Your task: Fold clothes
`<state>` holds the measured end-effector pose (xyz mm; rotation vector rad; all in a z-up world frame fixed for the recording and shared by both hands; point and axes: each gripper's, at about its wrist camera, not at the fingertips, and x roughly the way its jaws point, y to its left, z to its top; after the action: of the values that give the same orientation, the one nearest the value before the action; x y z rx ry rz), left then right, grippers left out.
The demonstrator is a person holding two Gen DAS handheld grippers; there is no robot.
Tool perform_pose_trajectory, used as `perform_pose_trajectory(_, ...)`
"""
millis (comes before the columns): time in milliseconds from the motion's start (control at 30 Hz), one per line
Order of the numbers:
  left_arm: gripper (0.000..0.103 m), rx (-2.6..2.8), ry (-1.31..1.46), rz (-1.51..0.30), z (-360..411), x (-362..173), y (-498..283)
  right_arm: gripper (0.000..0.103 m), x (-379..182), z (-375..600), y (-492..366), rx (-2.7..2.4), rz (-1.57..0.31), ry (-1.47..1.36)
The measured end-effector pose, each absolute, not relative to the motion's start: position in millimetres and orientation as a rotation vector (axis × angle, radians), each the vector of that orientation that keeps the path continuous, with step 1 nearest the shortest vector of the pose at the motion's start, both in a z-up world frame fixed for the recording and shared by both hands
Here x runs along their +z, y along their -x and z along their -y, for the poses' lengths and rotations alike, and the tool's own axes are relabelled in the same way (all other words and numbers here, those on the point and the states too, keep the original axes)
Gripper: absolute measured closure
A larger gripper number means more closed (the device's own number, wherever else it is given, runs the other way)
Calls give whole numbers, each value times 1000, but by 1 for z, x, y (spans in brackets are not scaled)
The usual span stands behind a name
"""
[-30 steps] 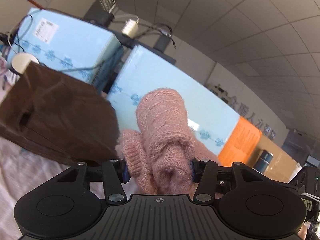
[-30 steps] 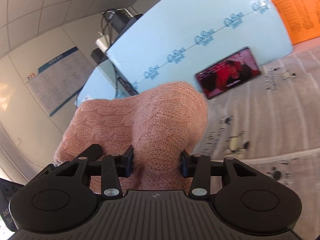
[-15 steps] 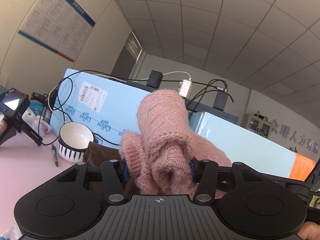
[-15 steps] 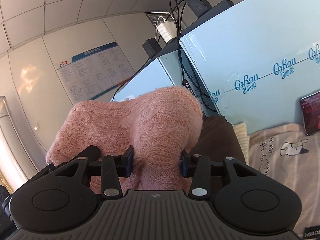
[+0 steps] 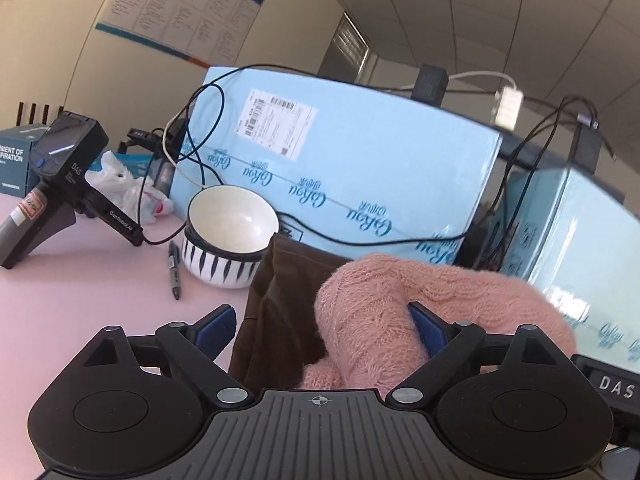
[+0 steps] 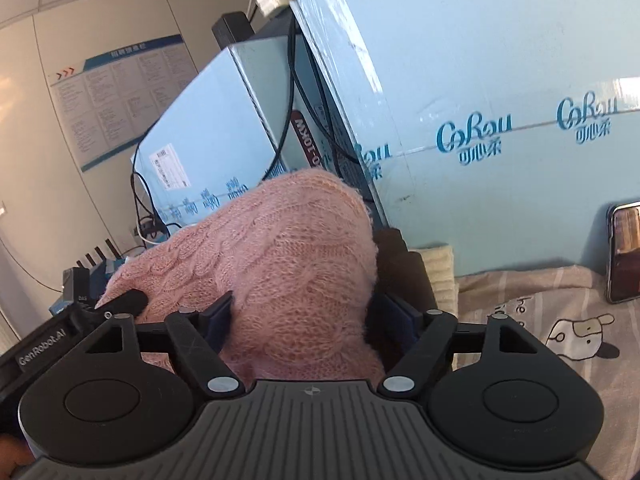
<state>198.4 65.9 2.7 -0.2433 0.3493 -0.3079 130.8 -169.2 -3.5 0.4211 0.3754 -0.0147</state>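
The pink cable-knit sweater (image 5: 380, 320) rests as a folded bundle on a folded brown garment (image 5: 276, 308). My left gripper (image 5: 320, 326) has its jaws opening wide around it. The knit lies against the right pad, and the left pad stands apart from it. In the right wrist view the same pink sweater (image 6: 296, 272) bulges up between the jaws of my right gripper (image 6: 306, 316), which are also opening, with the pads drawn back from the knit. The brown garment (image 6: 404, 264) shows behind it, with a cream knit (image 6: 438, 268) beside that.
A black-and-white bowl (image 5: 232, 224), a pen (image 5: 174, 268) and a black handheld device (image 5: 48, 184) stand on the pink tabletop (image 5: 80, 288). Pale blue boxes (image 5: 340, 176) with cables wall off the back. A phone (image 6: 624, 252) leans on a box above the printed sheet (image 6: 560, 320).
Both grippers carried the pink sweater leftward over the brown garment and lowered it there. Both pairs of jaws, clamped on the knit before, have spread apart.
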Motion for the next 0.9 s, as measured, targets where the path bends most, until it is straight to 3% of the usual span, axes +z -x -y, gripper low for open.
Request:
perform_pose_trajectory(300, 3, -257, 215, -396, -57, -12, -220, 11, -26, 175, -154, 8, -406, -426)
perform_pose_trajectory(633, 0, -245, 269, -164, -65, 8, -168, 4, -11, 169, -101, -12, -214, -299)
perform_pose_trajectory(900, 0, -232, 243, -125, -57, 28, -98, 0, 6, 168, -52, 22, -173, -254)
